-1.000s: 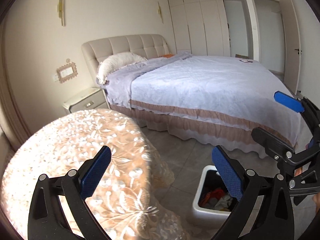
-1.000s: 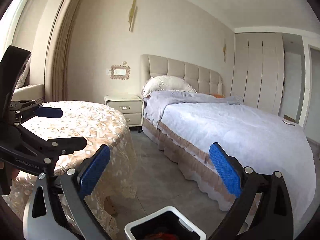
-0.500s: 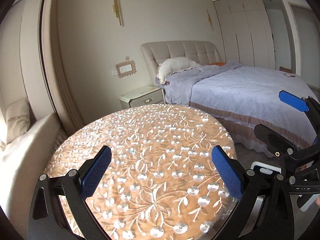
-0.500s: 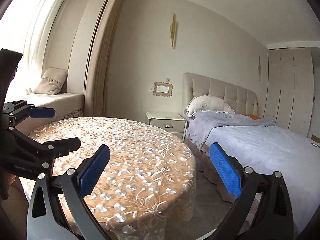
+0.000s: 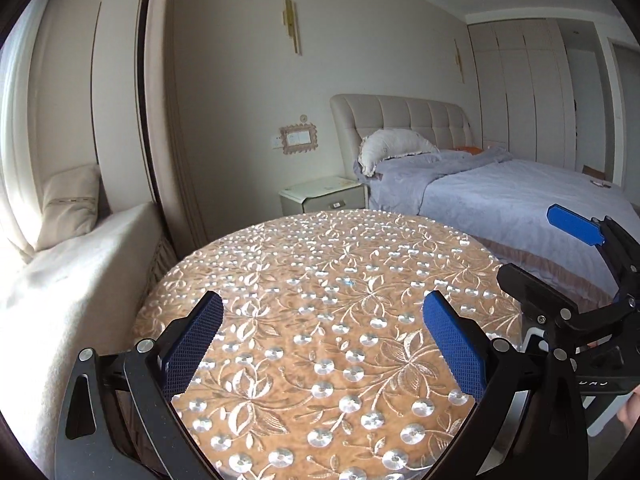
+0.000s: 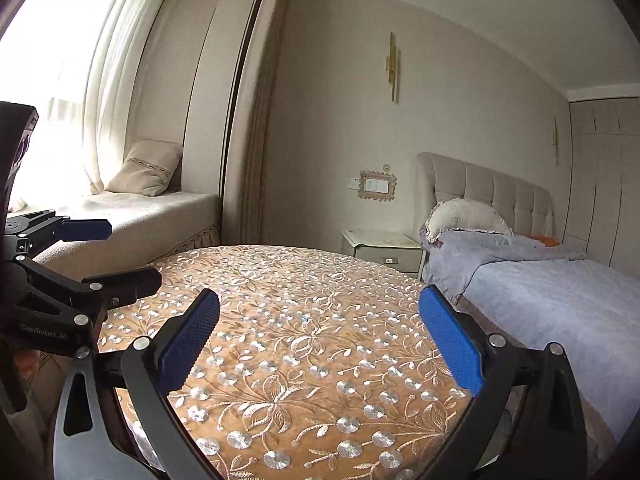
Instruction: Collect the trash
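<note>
My left gripper (image 5: 322,304) hangs open over the near half of a round table (image 5: 340,264) covered with a tan embroidered cloth, with nothing between its blue pads. My right gripper (image 6: 320,296) is open too, empty, above the same table (image 6: 304,280). Each shows in the other's view: the right gripper (image 5: 536,250) at the table's right edge, the left gripper (image 6: 134,254) at its left edge. A tiny blue speck (image 6: 306,319) lies on the cloth. A sliver of the white trash bin (image 5: 534,336) shows behind the right gripper, its contents hidden.
A bed (image 5: 520,196) with a grey-blue cover stands right of the table, and a small nightstand (image 5: 324,196) sits beside its headboard. A cushioned window seat (image 6: 140,208) with a pillow runs along the left. Wardrobes (image 5: 532,92) line the far wall.
Both views have swung left and up from the floor and the white bin to the round table. The bin has dropped almost out of sight. Both grippers stayed open.
</note>
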Available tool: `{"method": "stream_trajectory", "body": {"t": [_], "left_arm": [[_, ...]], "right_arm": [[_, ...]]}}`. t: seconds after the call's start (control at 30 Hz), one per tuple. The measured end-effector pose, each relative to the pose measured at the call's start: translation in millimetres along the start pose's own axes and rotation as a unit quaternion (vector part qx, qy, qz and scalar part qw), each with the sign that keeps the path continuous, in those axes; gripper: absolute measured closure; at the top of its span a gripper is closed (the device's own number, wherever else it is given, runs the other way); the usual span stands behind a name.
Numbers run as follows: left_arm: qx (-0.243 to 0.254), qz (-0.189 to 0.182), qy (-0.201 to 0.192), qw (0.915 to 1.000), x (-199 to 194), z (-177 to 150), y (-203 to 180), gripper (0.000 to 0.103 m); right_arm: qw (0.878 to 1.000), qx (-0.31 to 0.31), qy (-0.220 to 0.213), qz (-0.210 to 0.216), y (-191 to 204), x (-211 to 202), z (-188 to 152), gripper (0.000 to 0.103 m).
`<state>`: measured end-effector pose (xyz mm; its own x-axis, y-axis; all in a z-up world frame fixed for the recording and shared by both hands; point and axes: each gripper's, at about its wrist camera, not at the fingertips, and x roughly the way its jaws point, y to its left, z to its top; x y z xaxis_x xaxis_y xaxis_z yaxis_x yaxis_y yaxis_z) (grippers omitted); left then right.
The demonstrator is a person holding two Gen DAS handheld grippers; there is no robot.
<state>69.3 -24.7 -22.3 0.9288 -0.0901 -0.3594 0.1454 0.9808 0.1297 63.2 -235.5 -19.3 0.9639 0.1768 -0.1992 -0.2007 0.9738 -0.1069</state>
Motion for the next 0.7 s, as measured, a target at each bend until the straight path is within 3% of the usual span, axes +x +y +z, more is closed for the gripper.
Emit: {"method": "stream_trajectory", "body": {"t": [0.17,0.4,0.7], "left_arm": [[-0.015,0.007,-0.007,0.9998,-3.9,-0.6,18.6,0.005],[-0.028,-0.01,-0.006,0.9995,-4.8,0.9,19.9,0.005],[-0.029,0.007,-0.004,0.9995,-4.8,0.7,17.8,0.005]], "right_arm": [[1.0,-0.012,0.0,0.005,22.3,5.5,3.0,0.004],[1.0,-0.022,-0.007,0.008,25.8,9.2,7.0,0.004],[1.0,-0.028,-0.009,0.004,28.9,5.4,6.4,0.004]]}}
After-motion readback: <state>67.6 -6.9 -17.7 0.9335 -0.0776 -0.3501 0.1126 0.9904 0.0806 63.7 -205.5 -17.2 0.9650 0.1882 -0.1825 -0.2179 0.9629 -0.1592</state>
